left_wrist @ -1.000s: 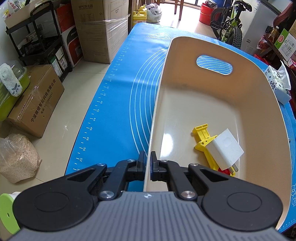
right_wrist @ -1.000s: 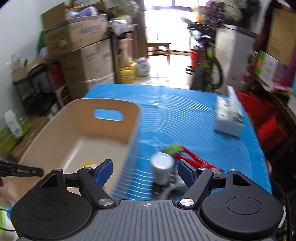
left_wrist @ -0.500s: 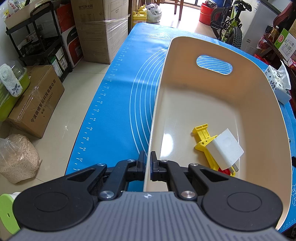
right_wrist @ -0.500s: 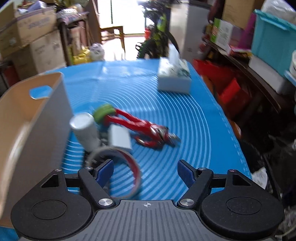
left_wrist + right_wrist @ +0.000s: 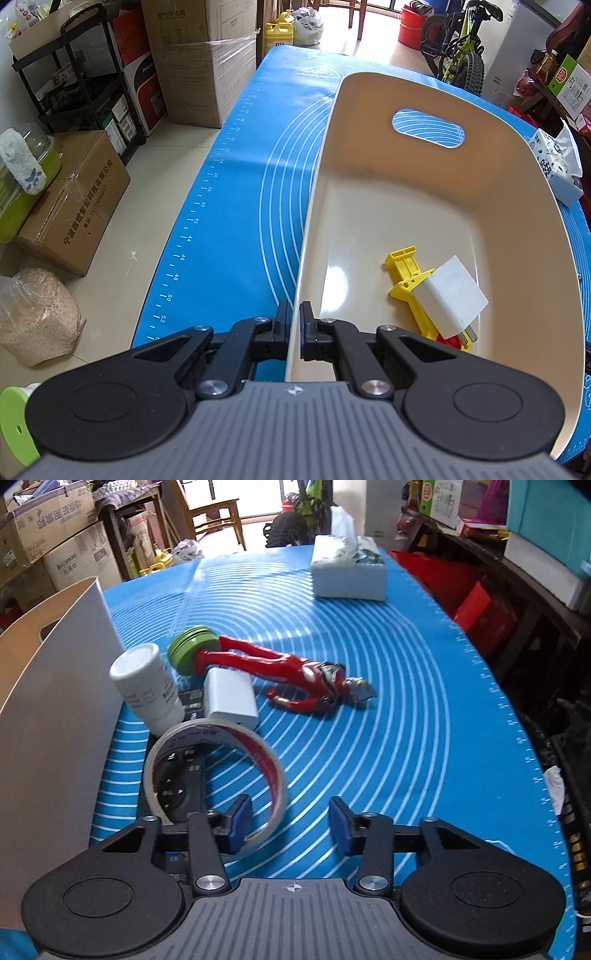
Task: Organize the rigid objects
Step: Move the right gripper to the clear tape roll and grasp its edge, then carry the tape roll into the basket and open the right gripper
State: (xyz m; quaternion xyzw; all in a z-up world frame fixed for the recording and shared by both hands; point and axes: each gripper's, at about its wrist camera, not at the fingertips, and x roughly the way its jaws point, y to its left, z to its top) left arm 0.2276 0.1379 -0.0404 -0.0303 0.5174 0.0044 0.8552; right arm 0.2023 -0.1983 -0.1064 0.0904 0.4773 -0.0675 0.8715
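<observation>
Our left tongs (image 5: 294, 325) clench the bin (image 5: 436, 206) wall, and only that view shows the yellow toy (image 5: 406, 273) and white block (image 5: 452, 295) inside. Our right tongs (image 5: 290, 825), just closing, stand apart over the worktop (image 5: 406, 701); the tape roll (image 5: 218, 775) rings the left finger, with bottle (image 5: 146, 686), charger (image 5: 231, 698), figure (image 5: 280, 668) and tissue box (image 5: 349, 572) beyond.

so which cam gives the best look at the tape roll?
Right wrist. The tape roll stands on edge just ahead of the right gripper, whose jaws have been closing with one finger at its rim, nothing gripped. The left wrist view shows none of it, only the bin.
</observation>
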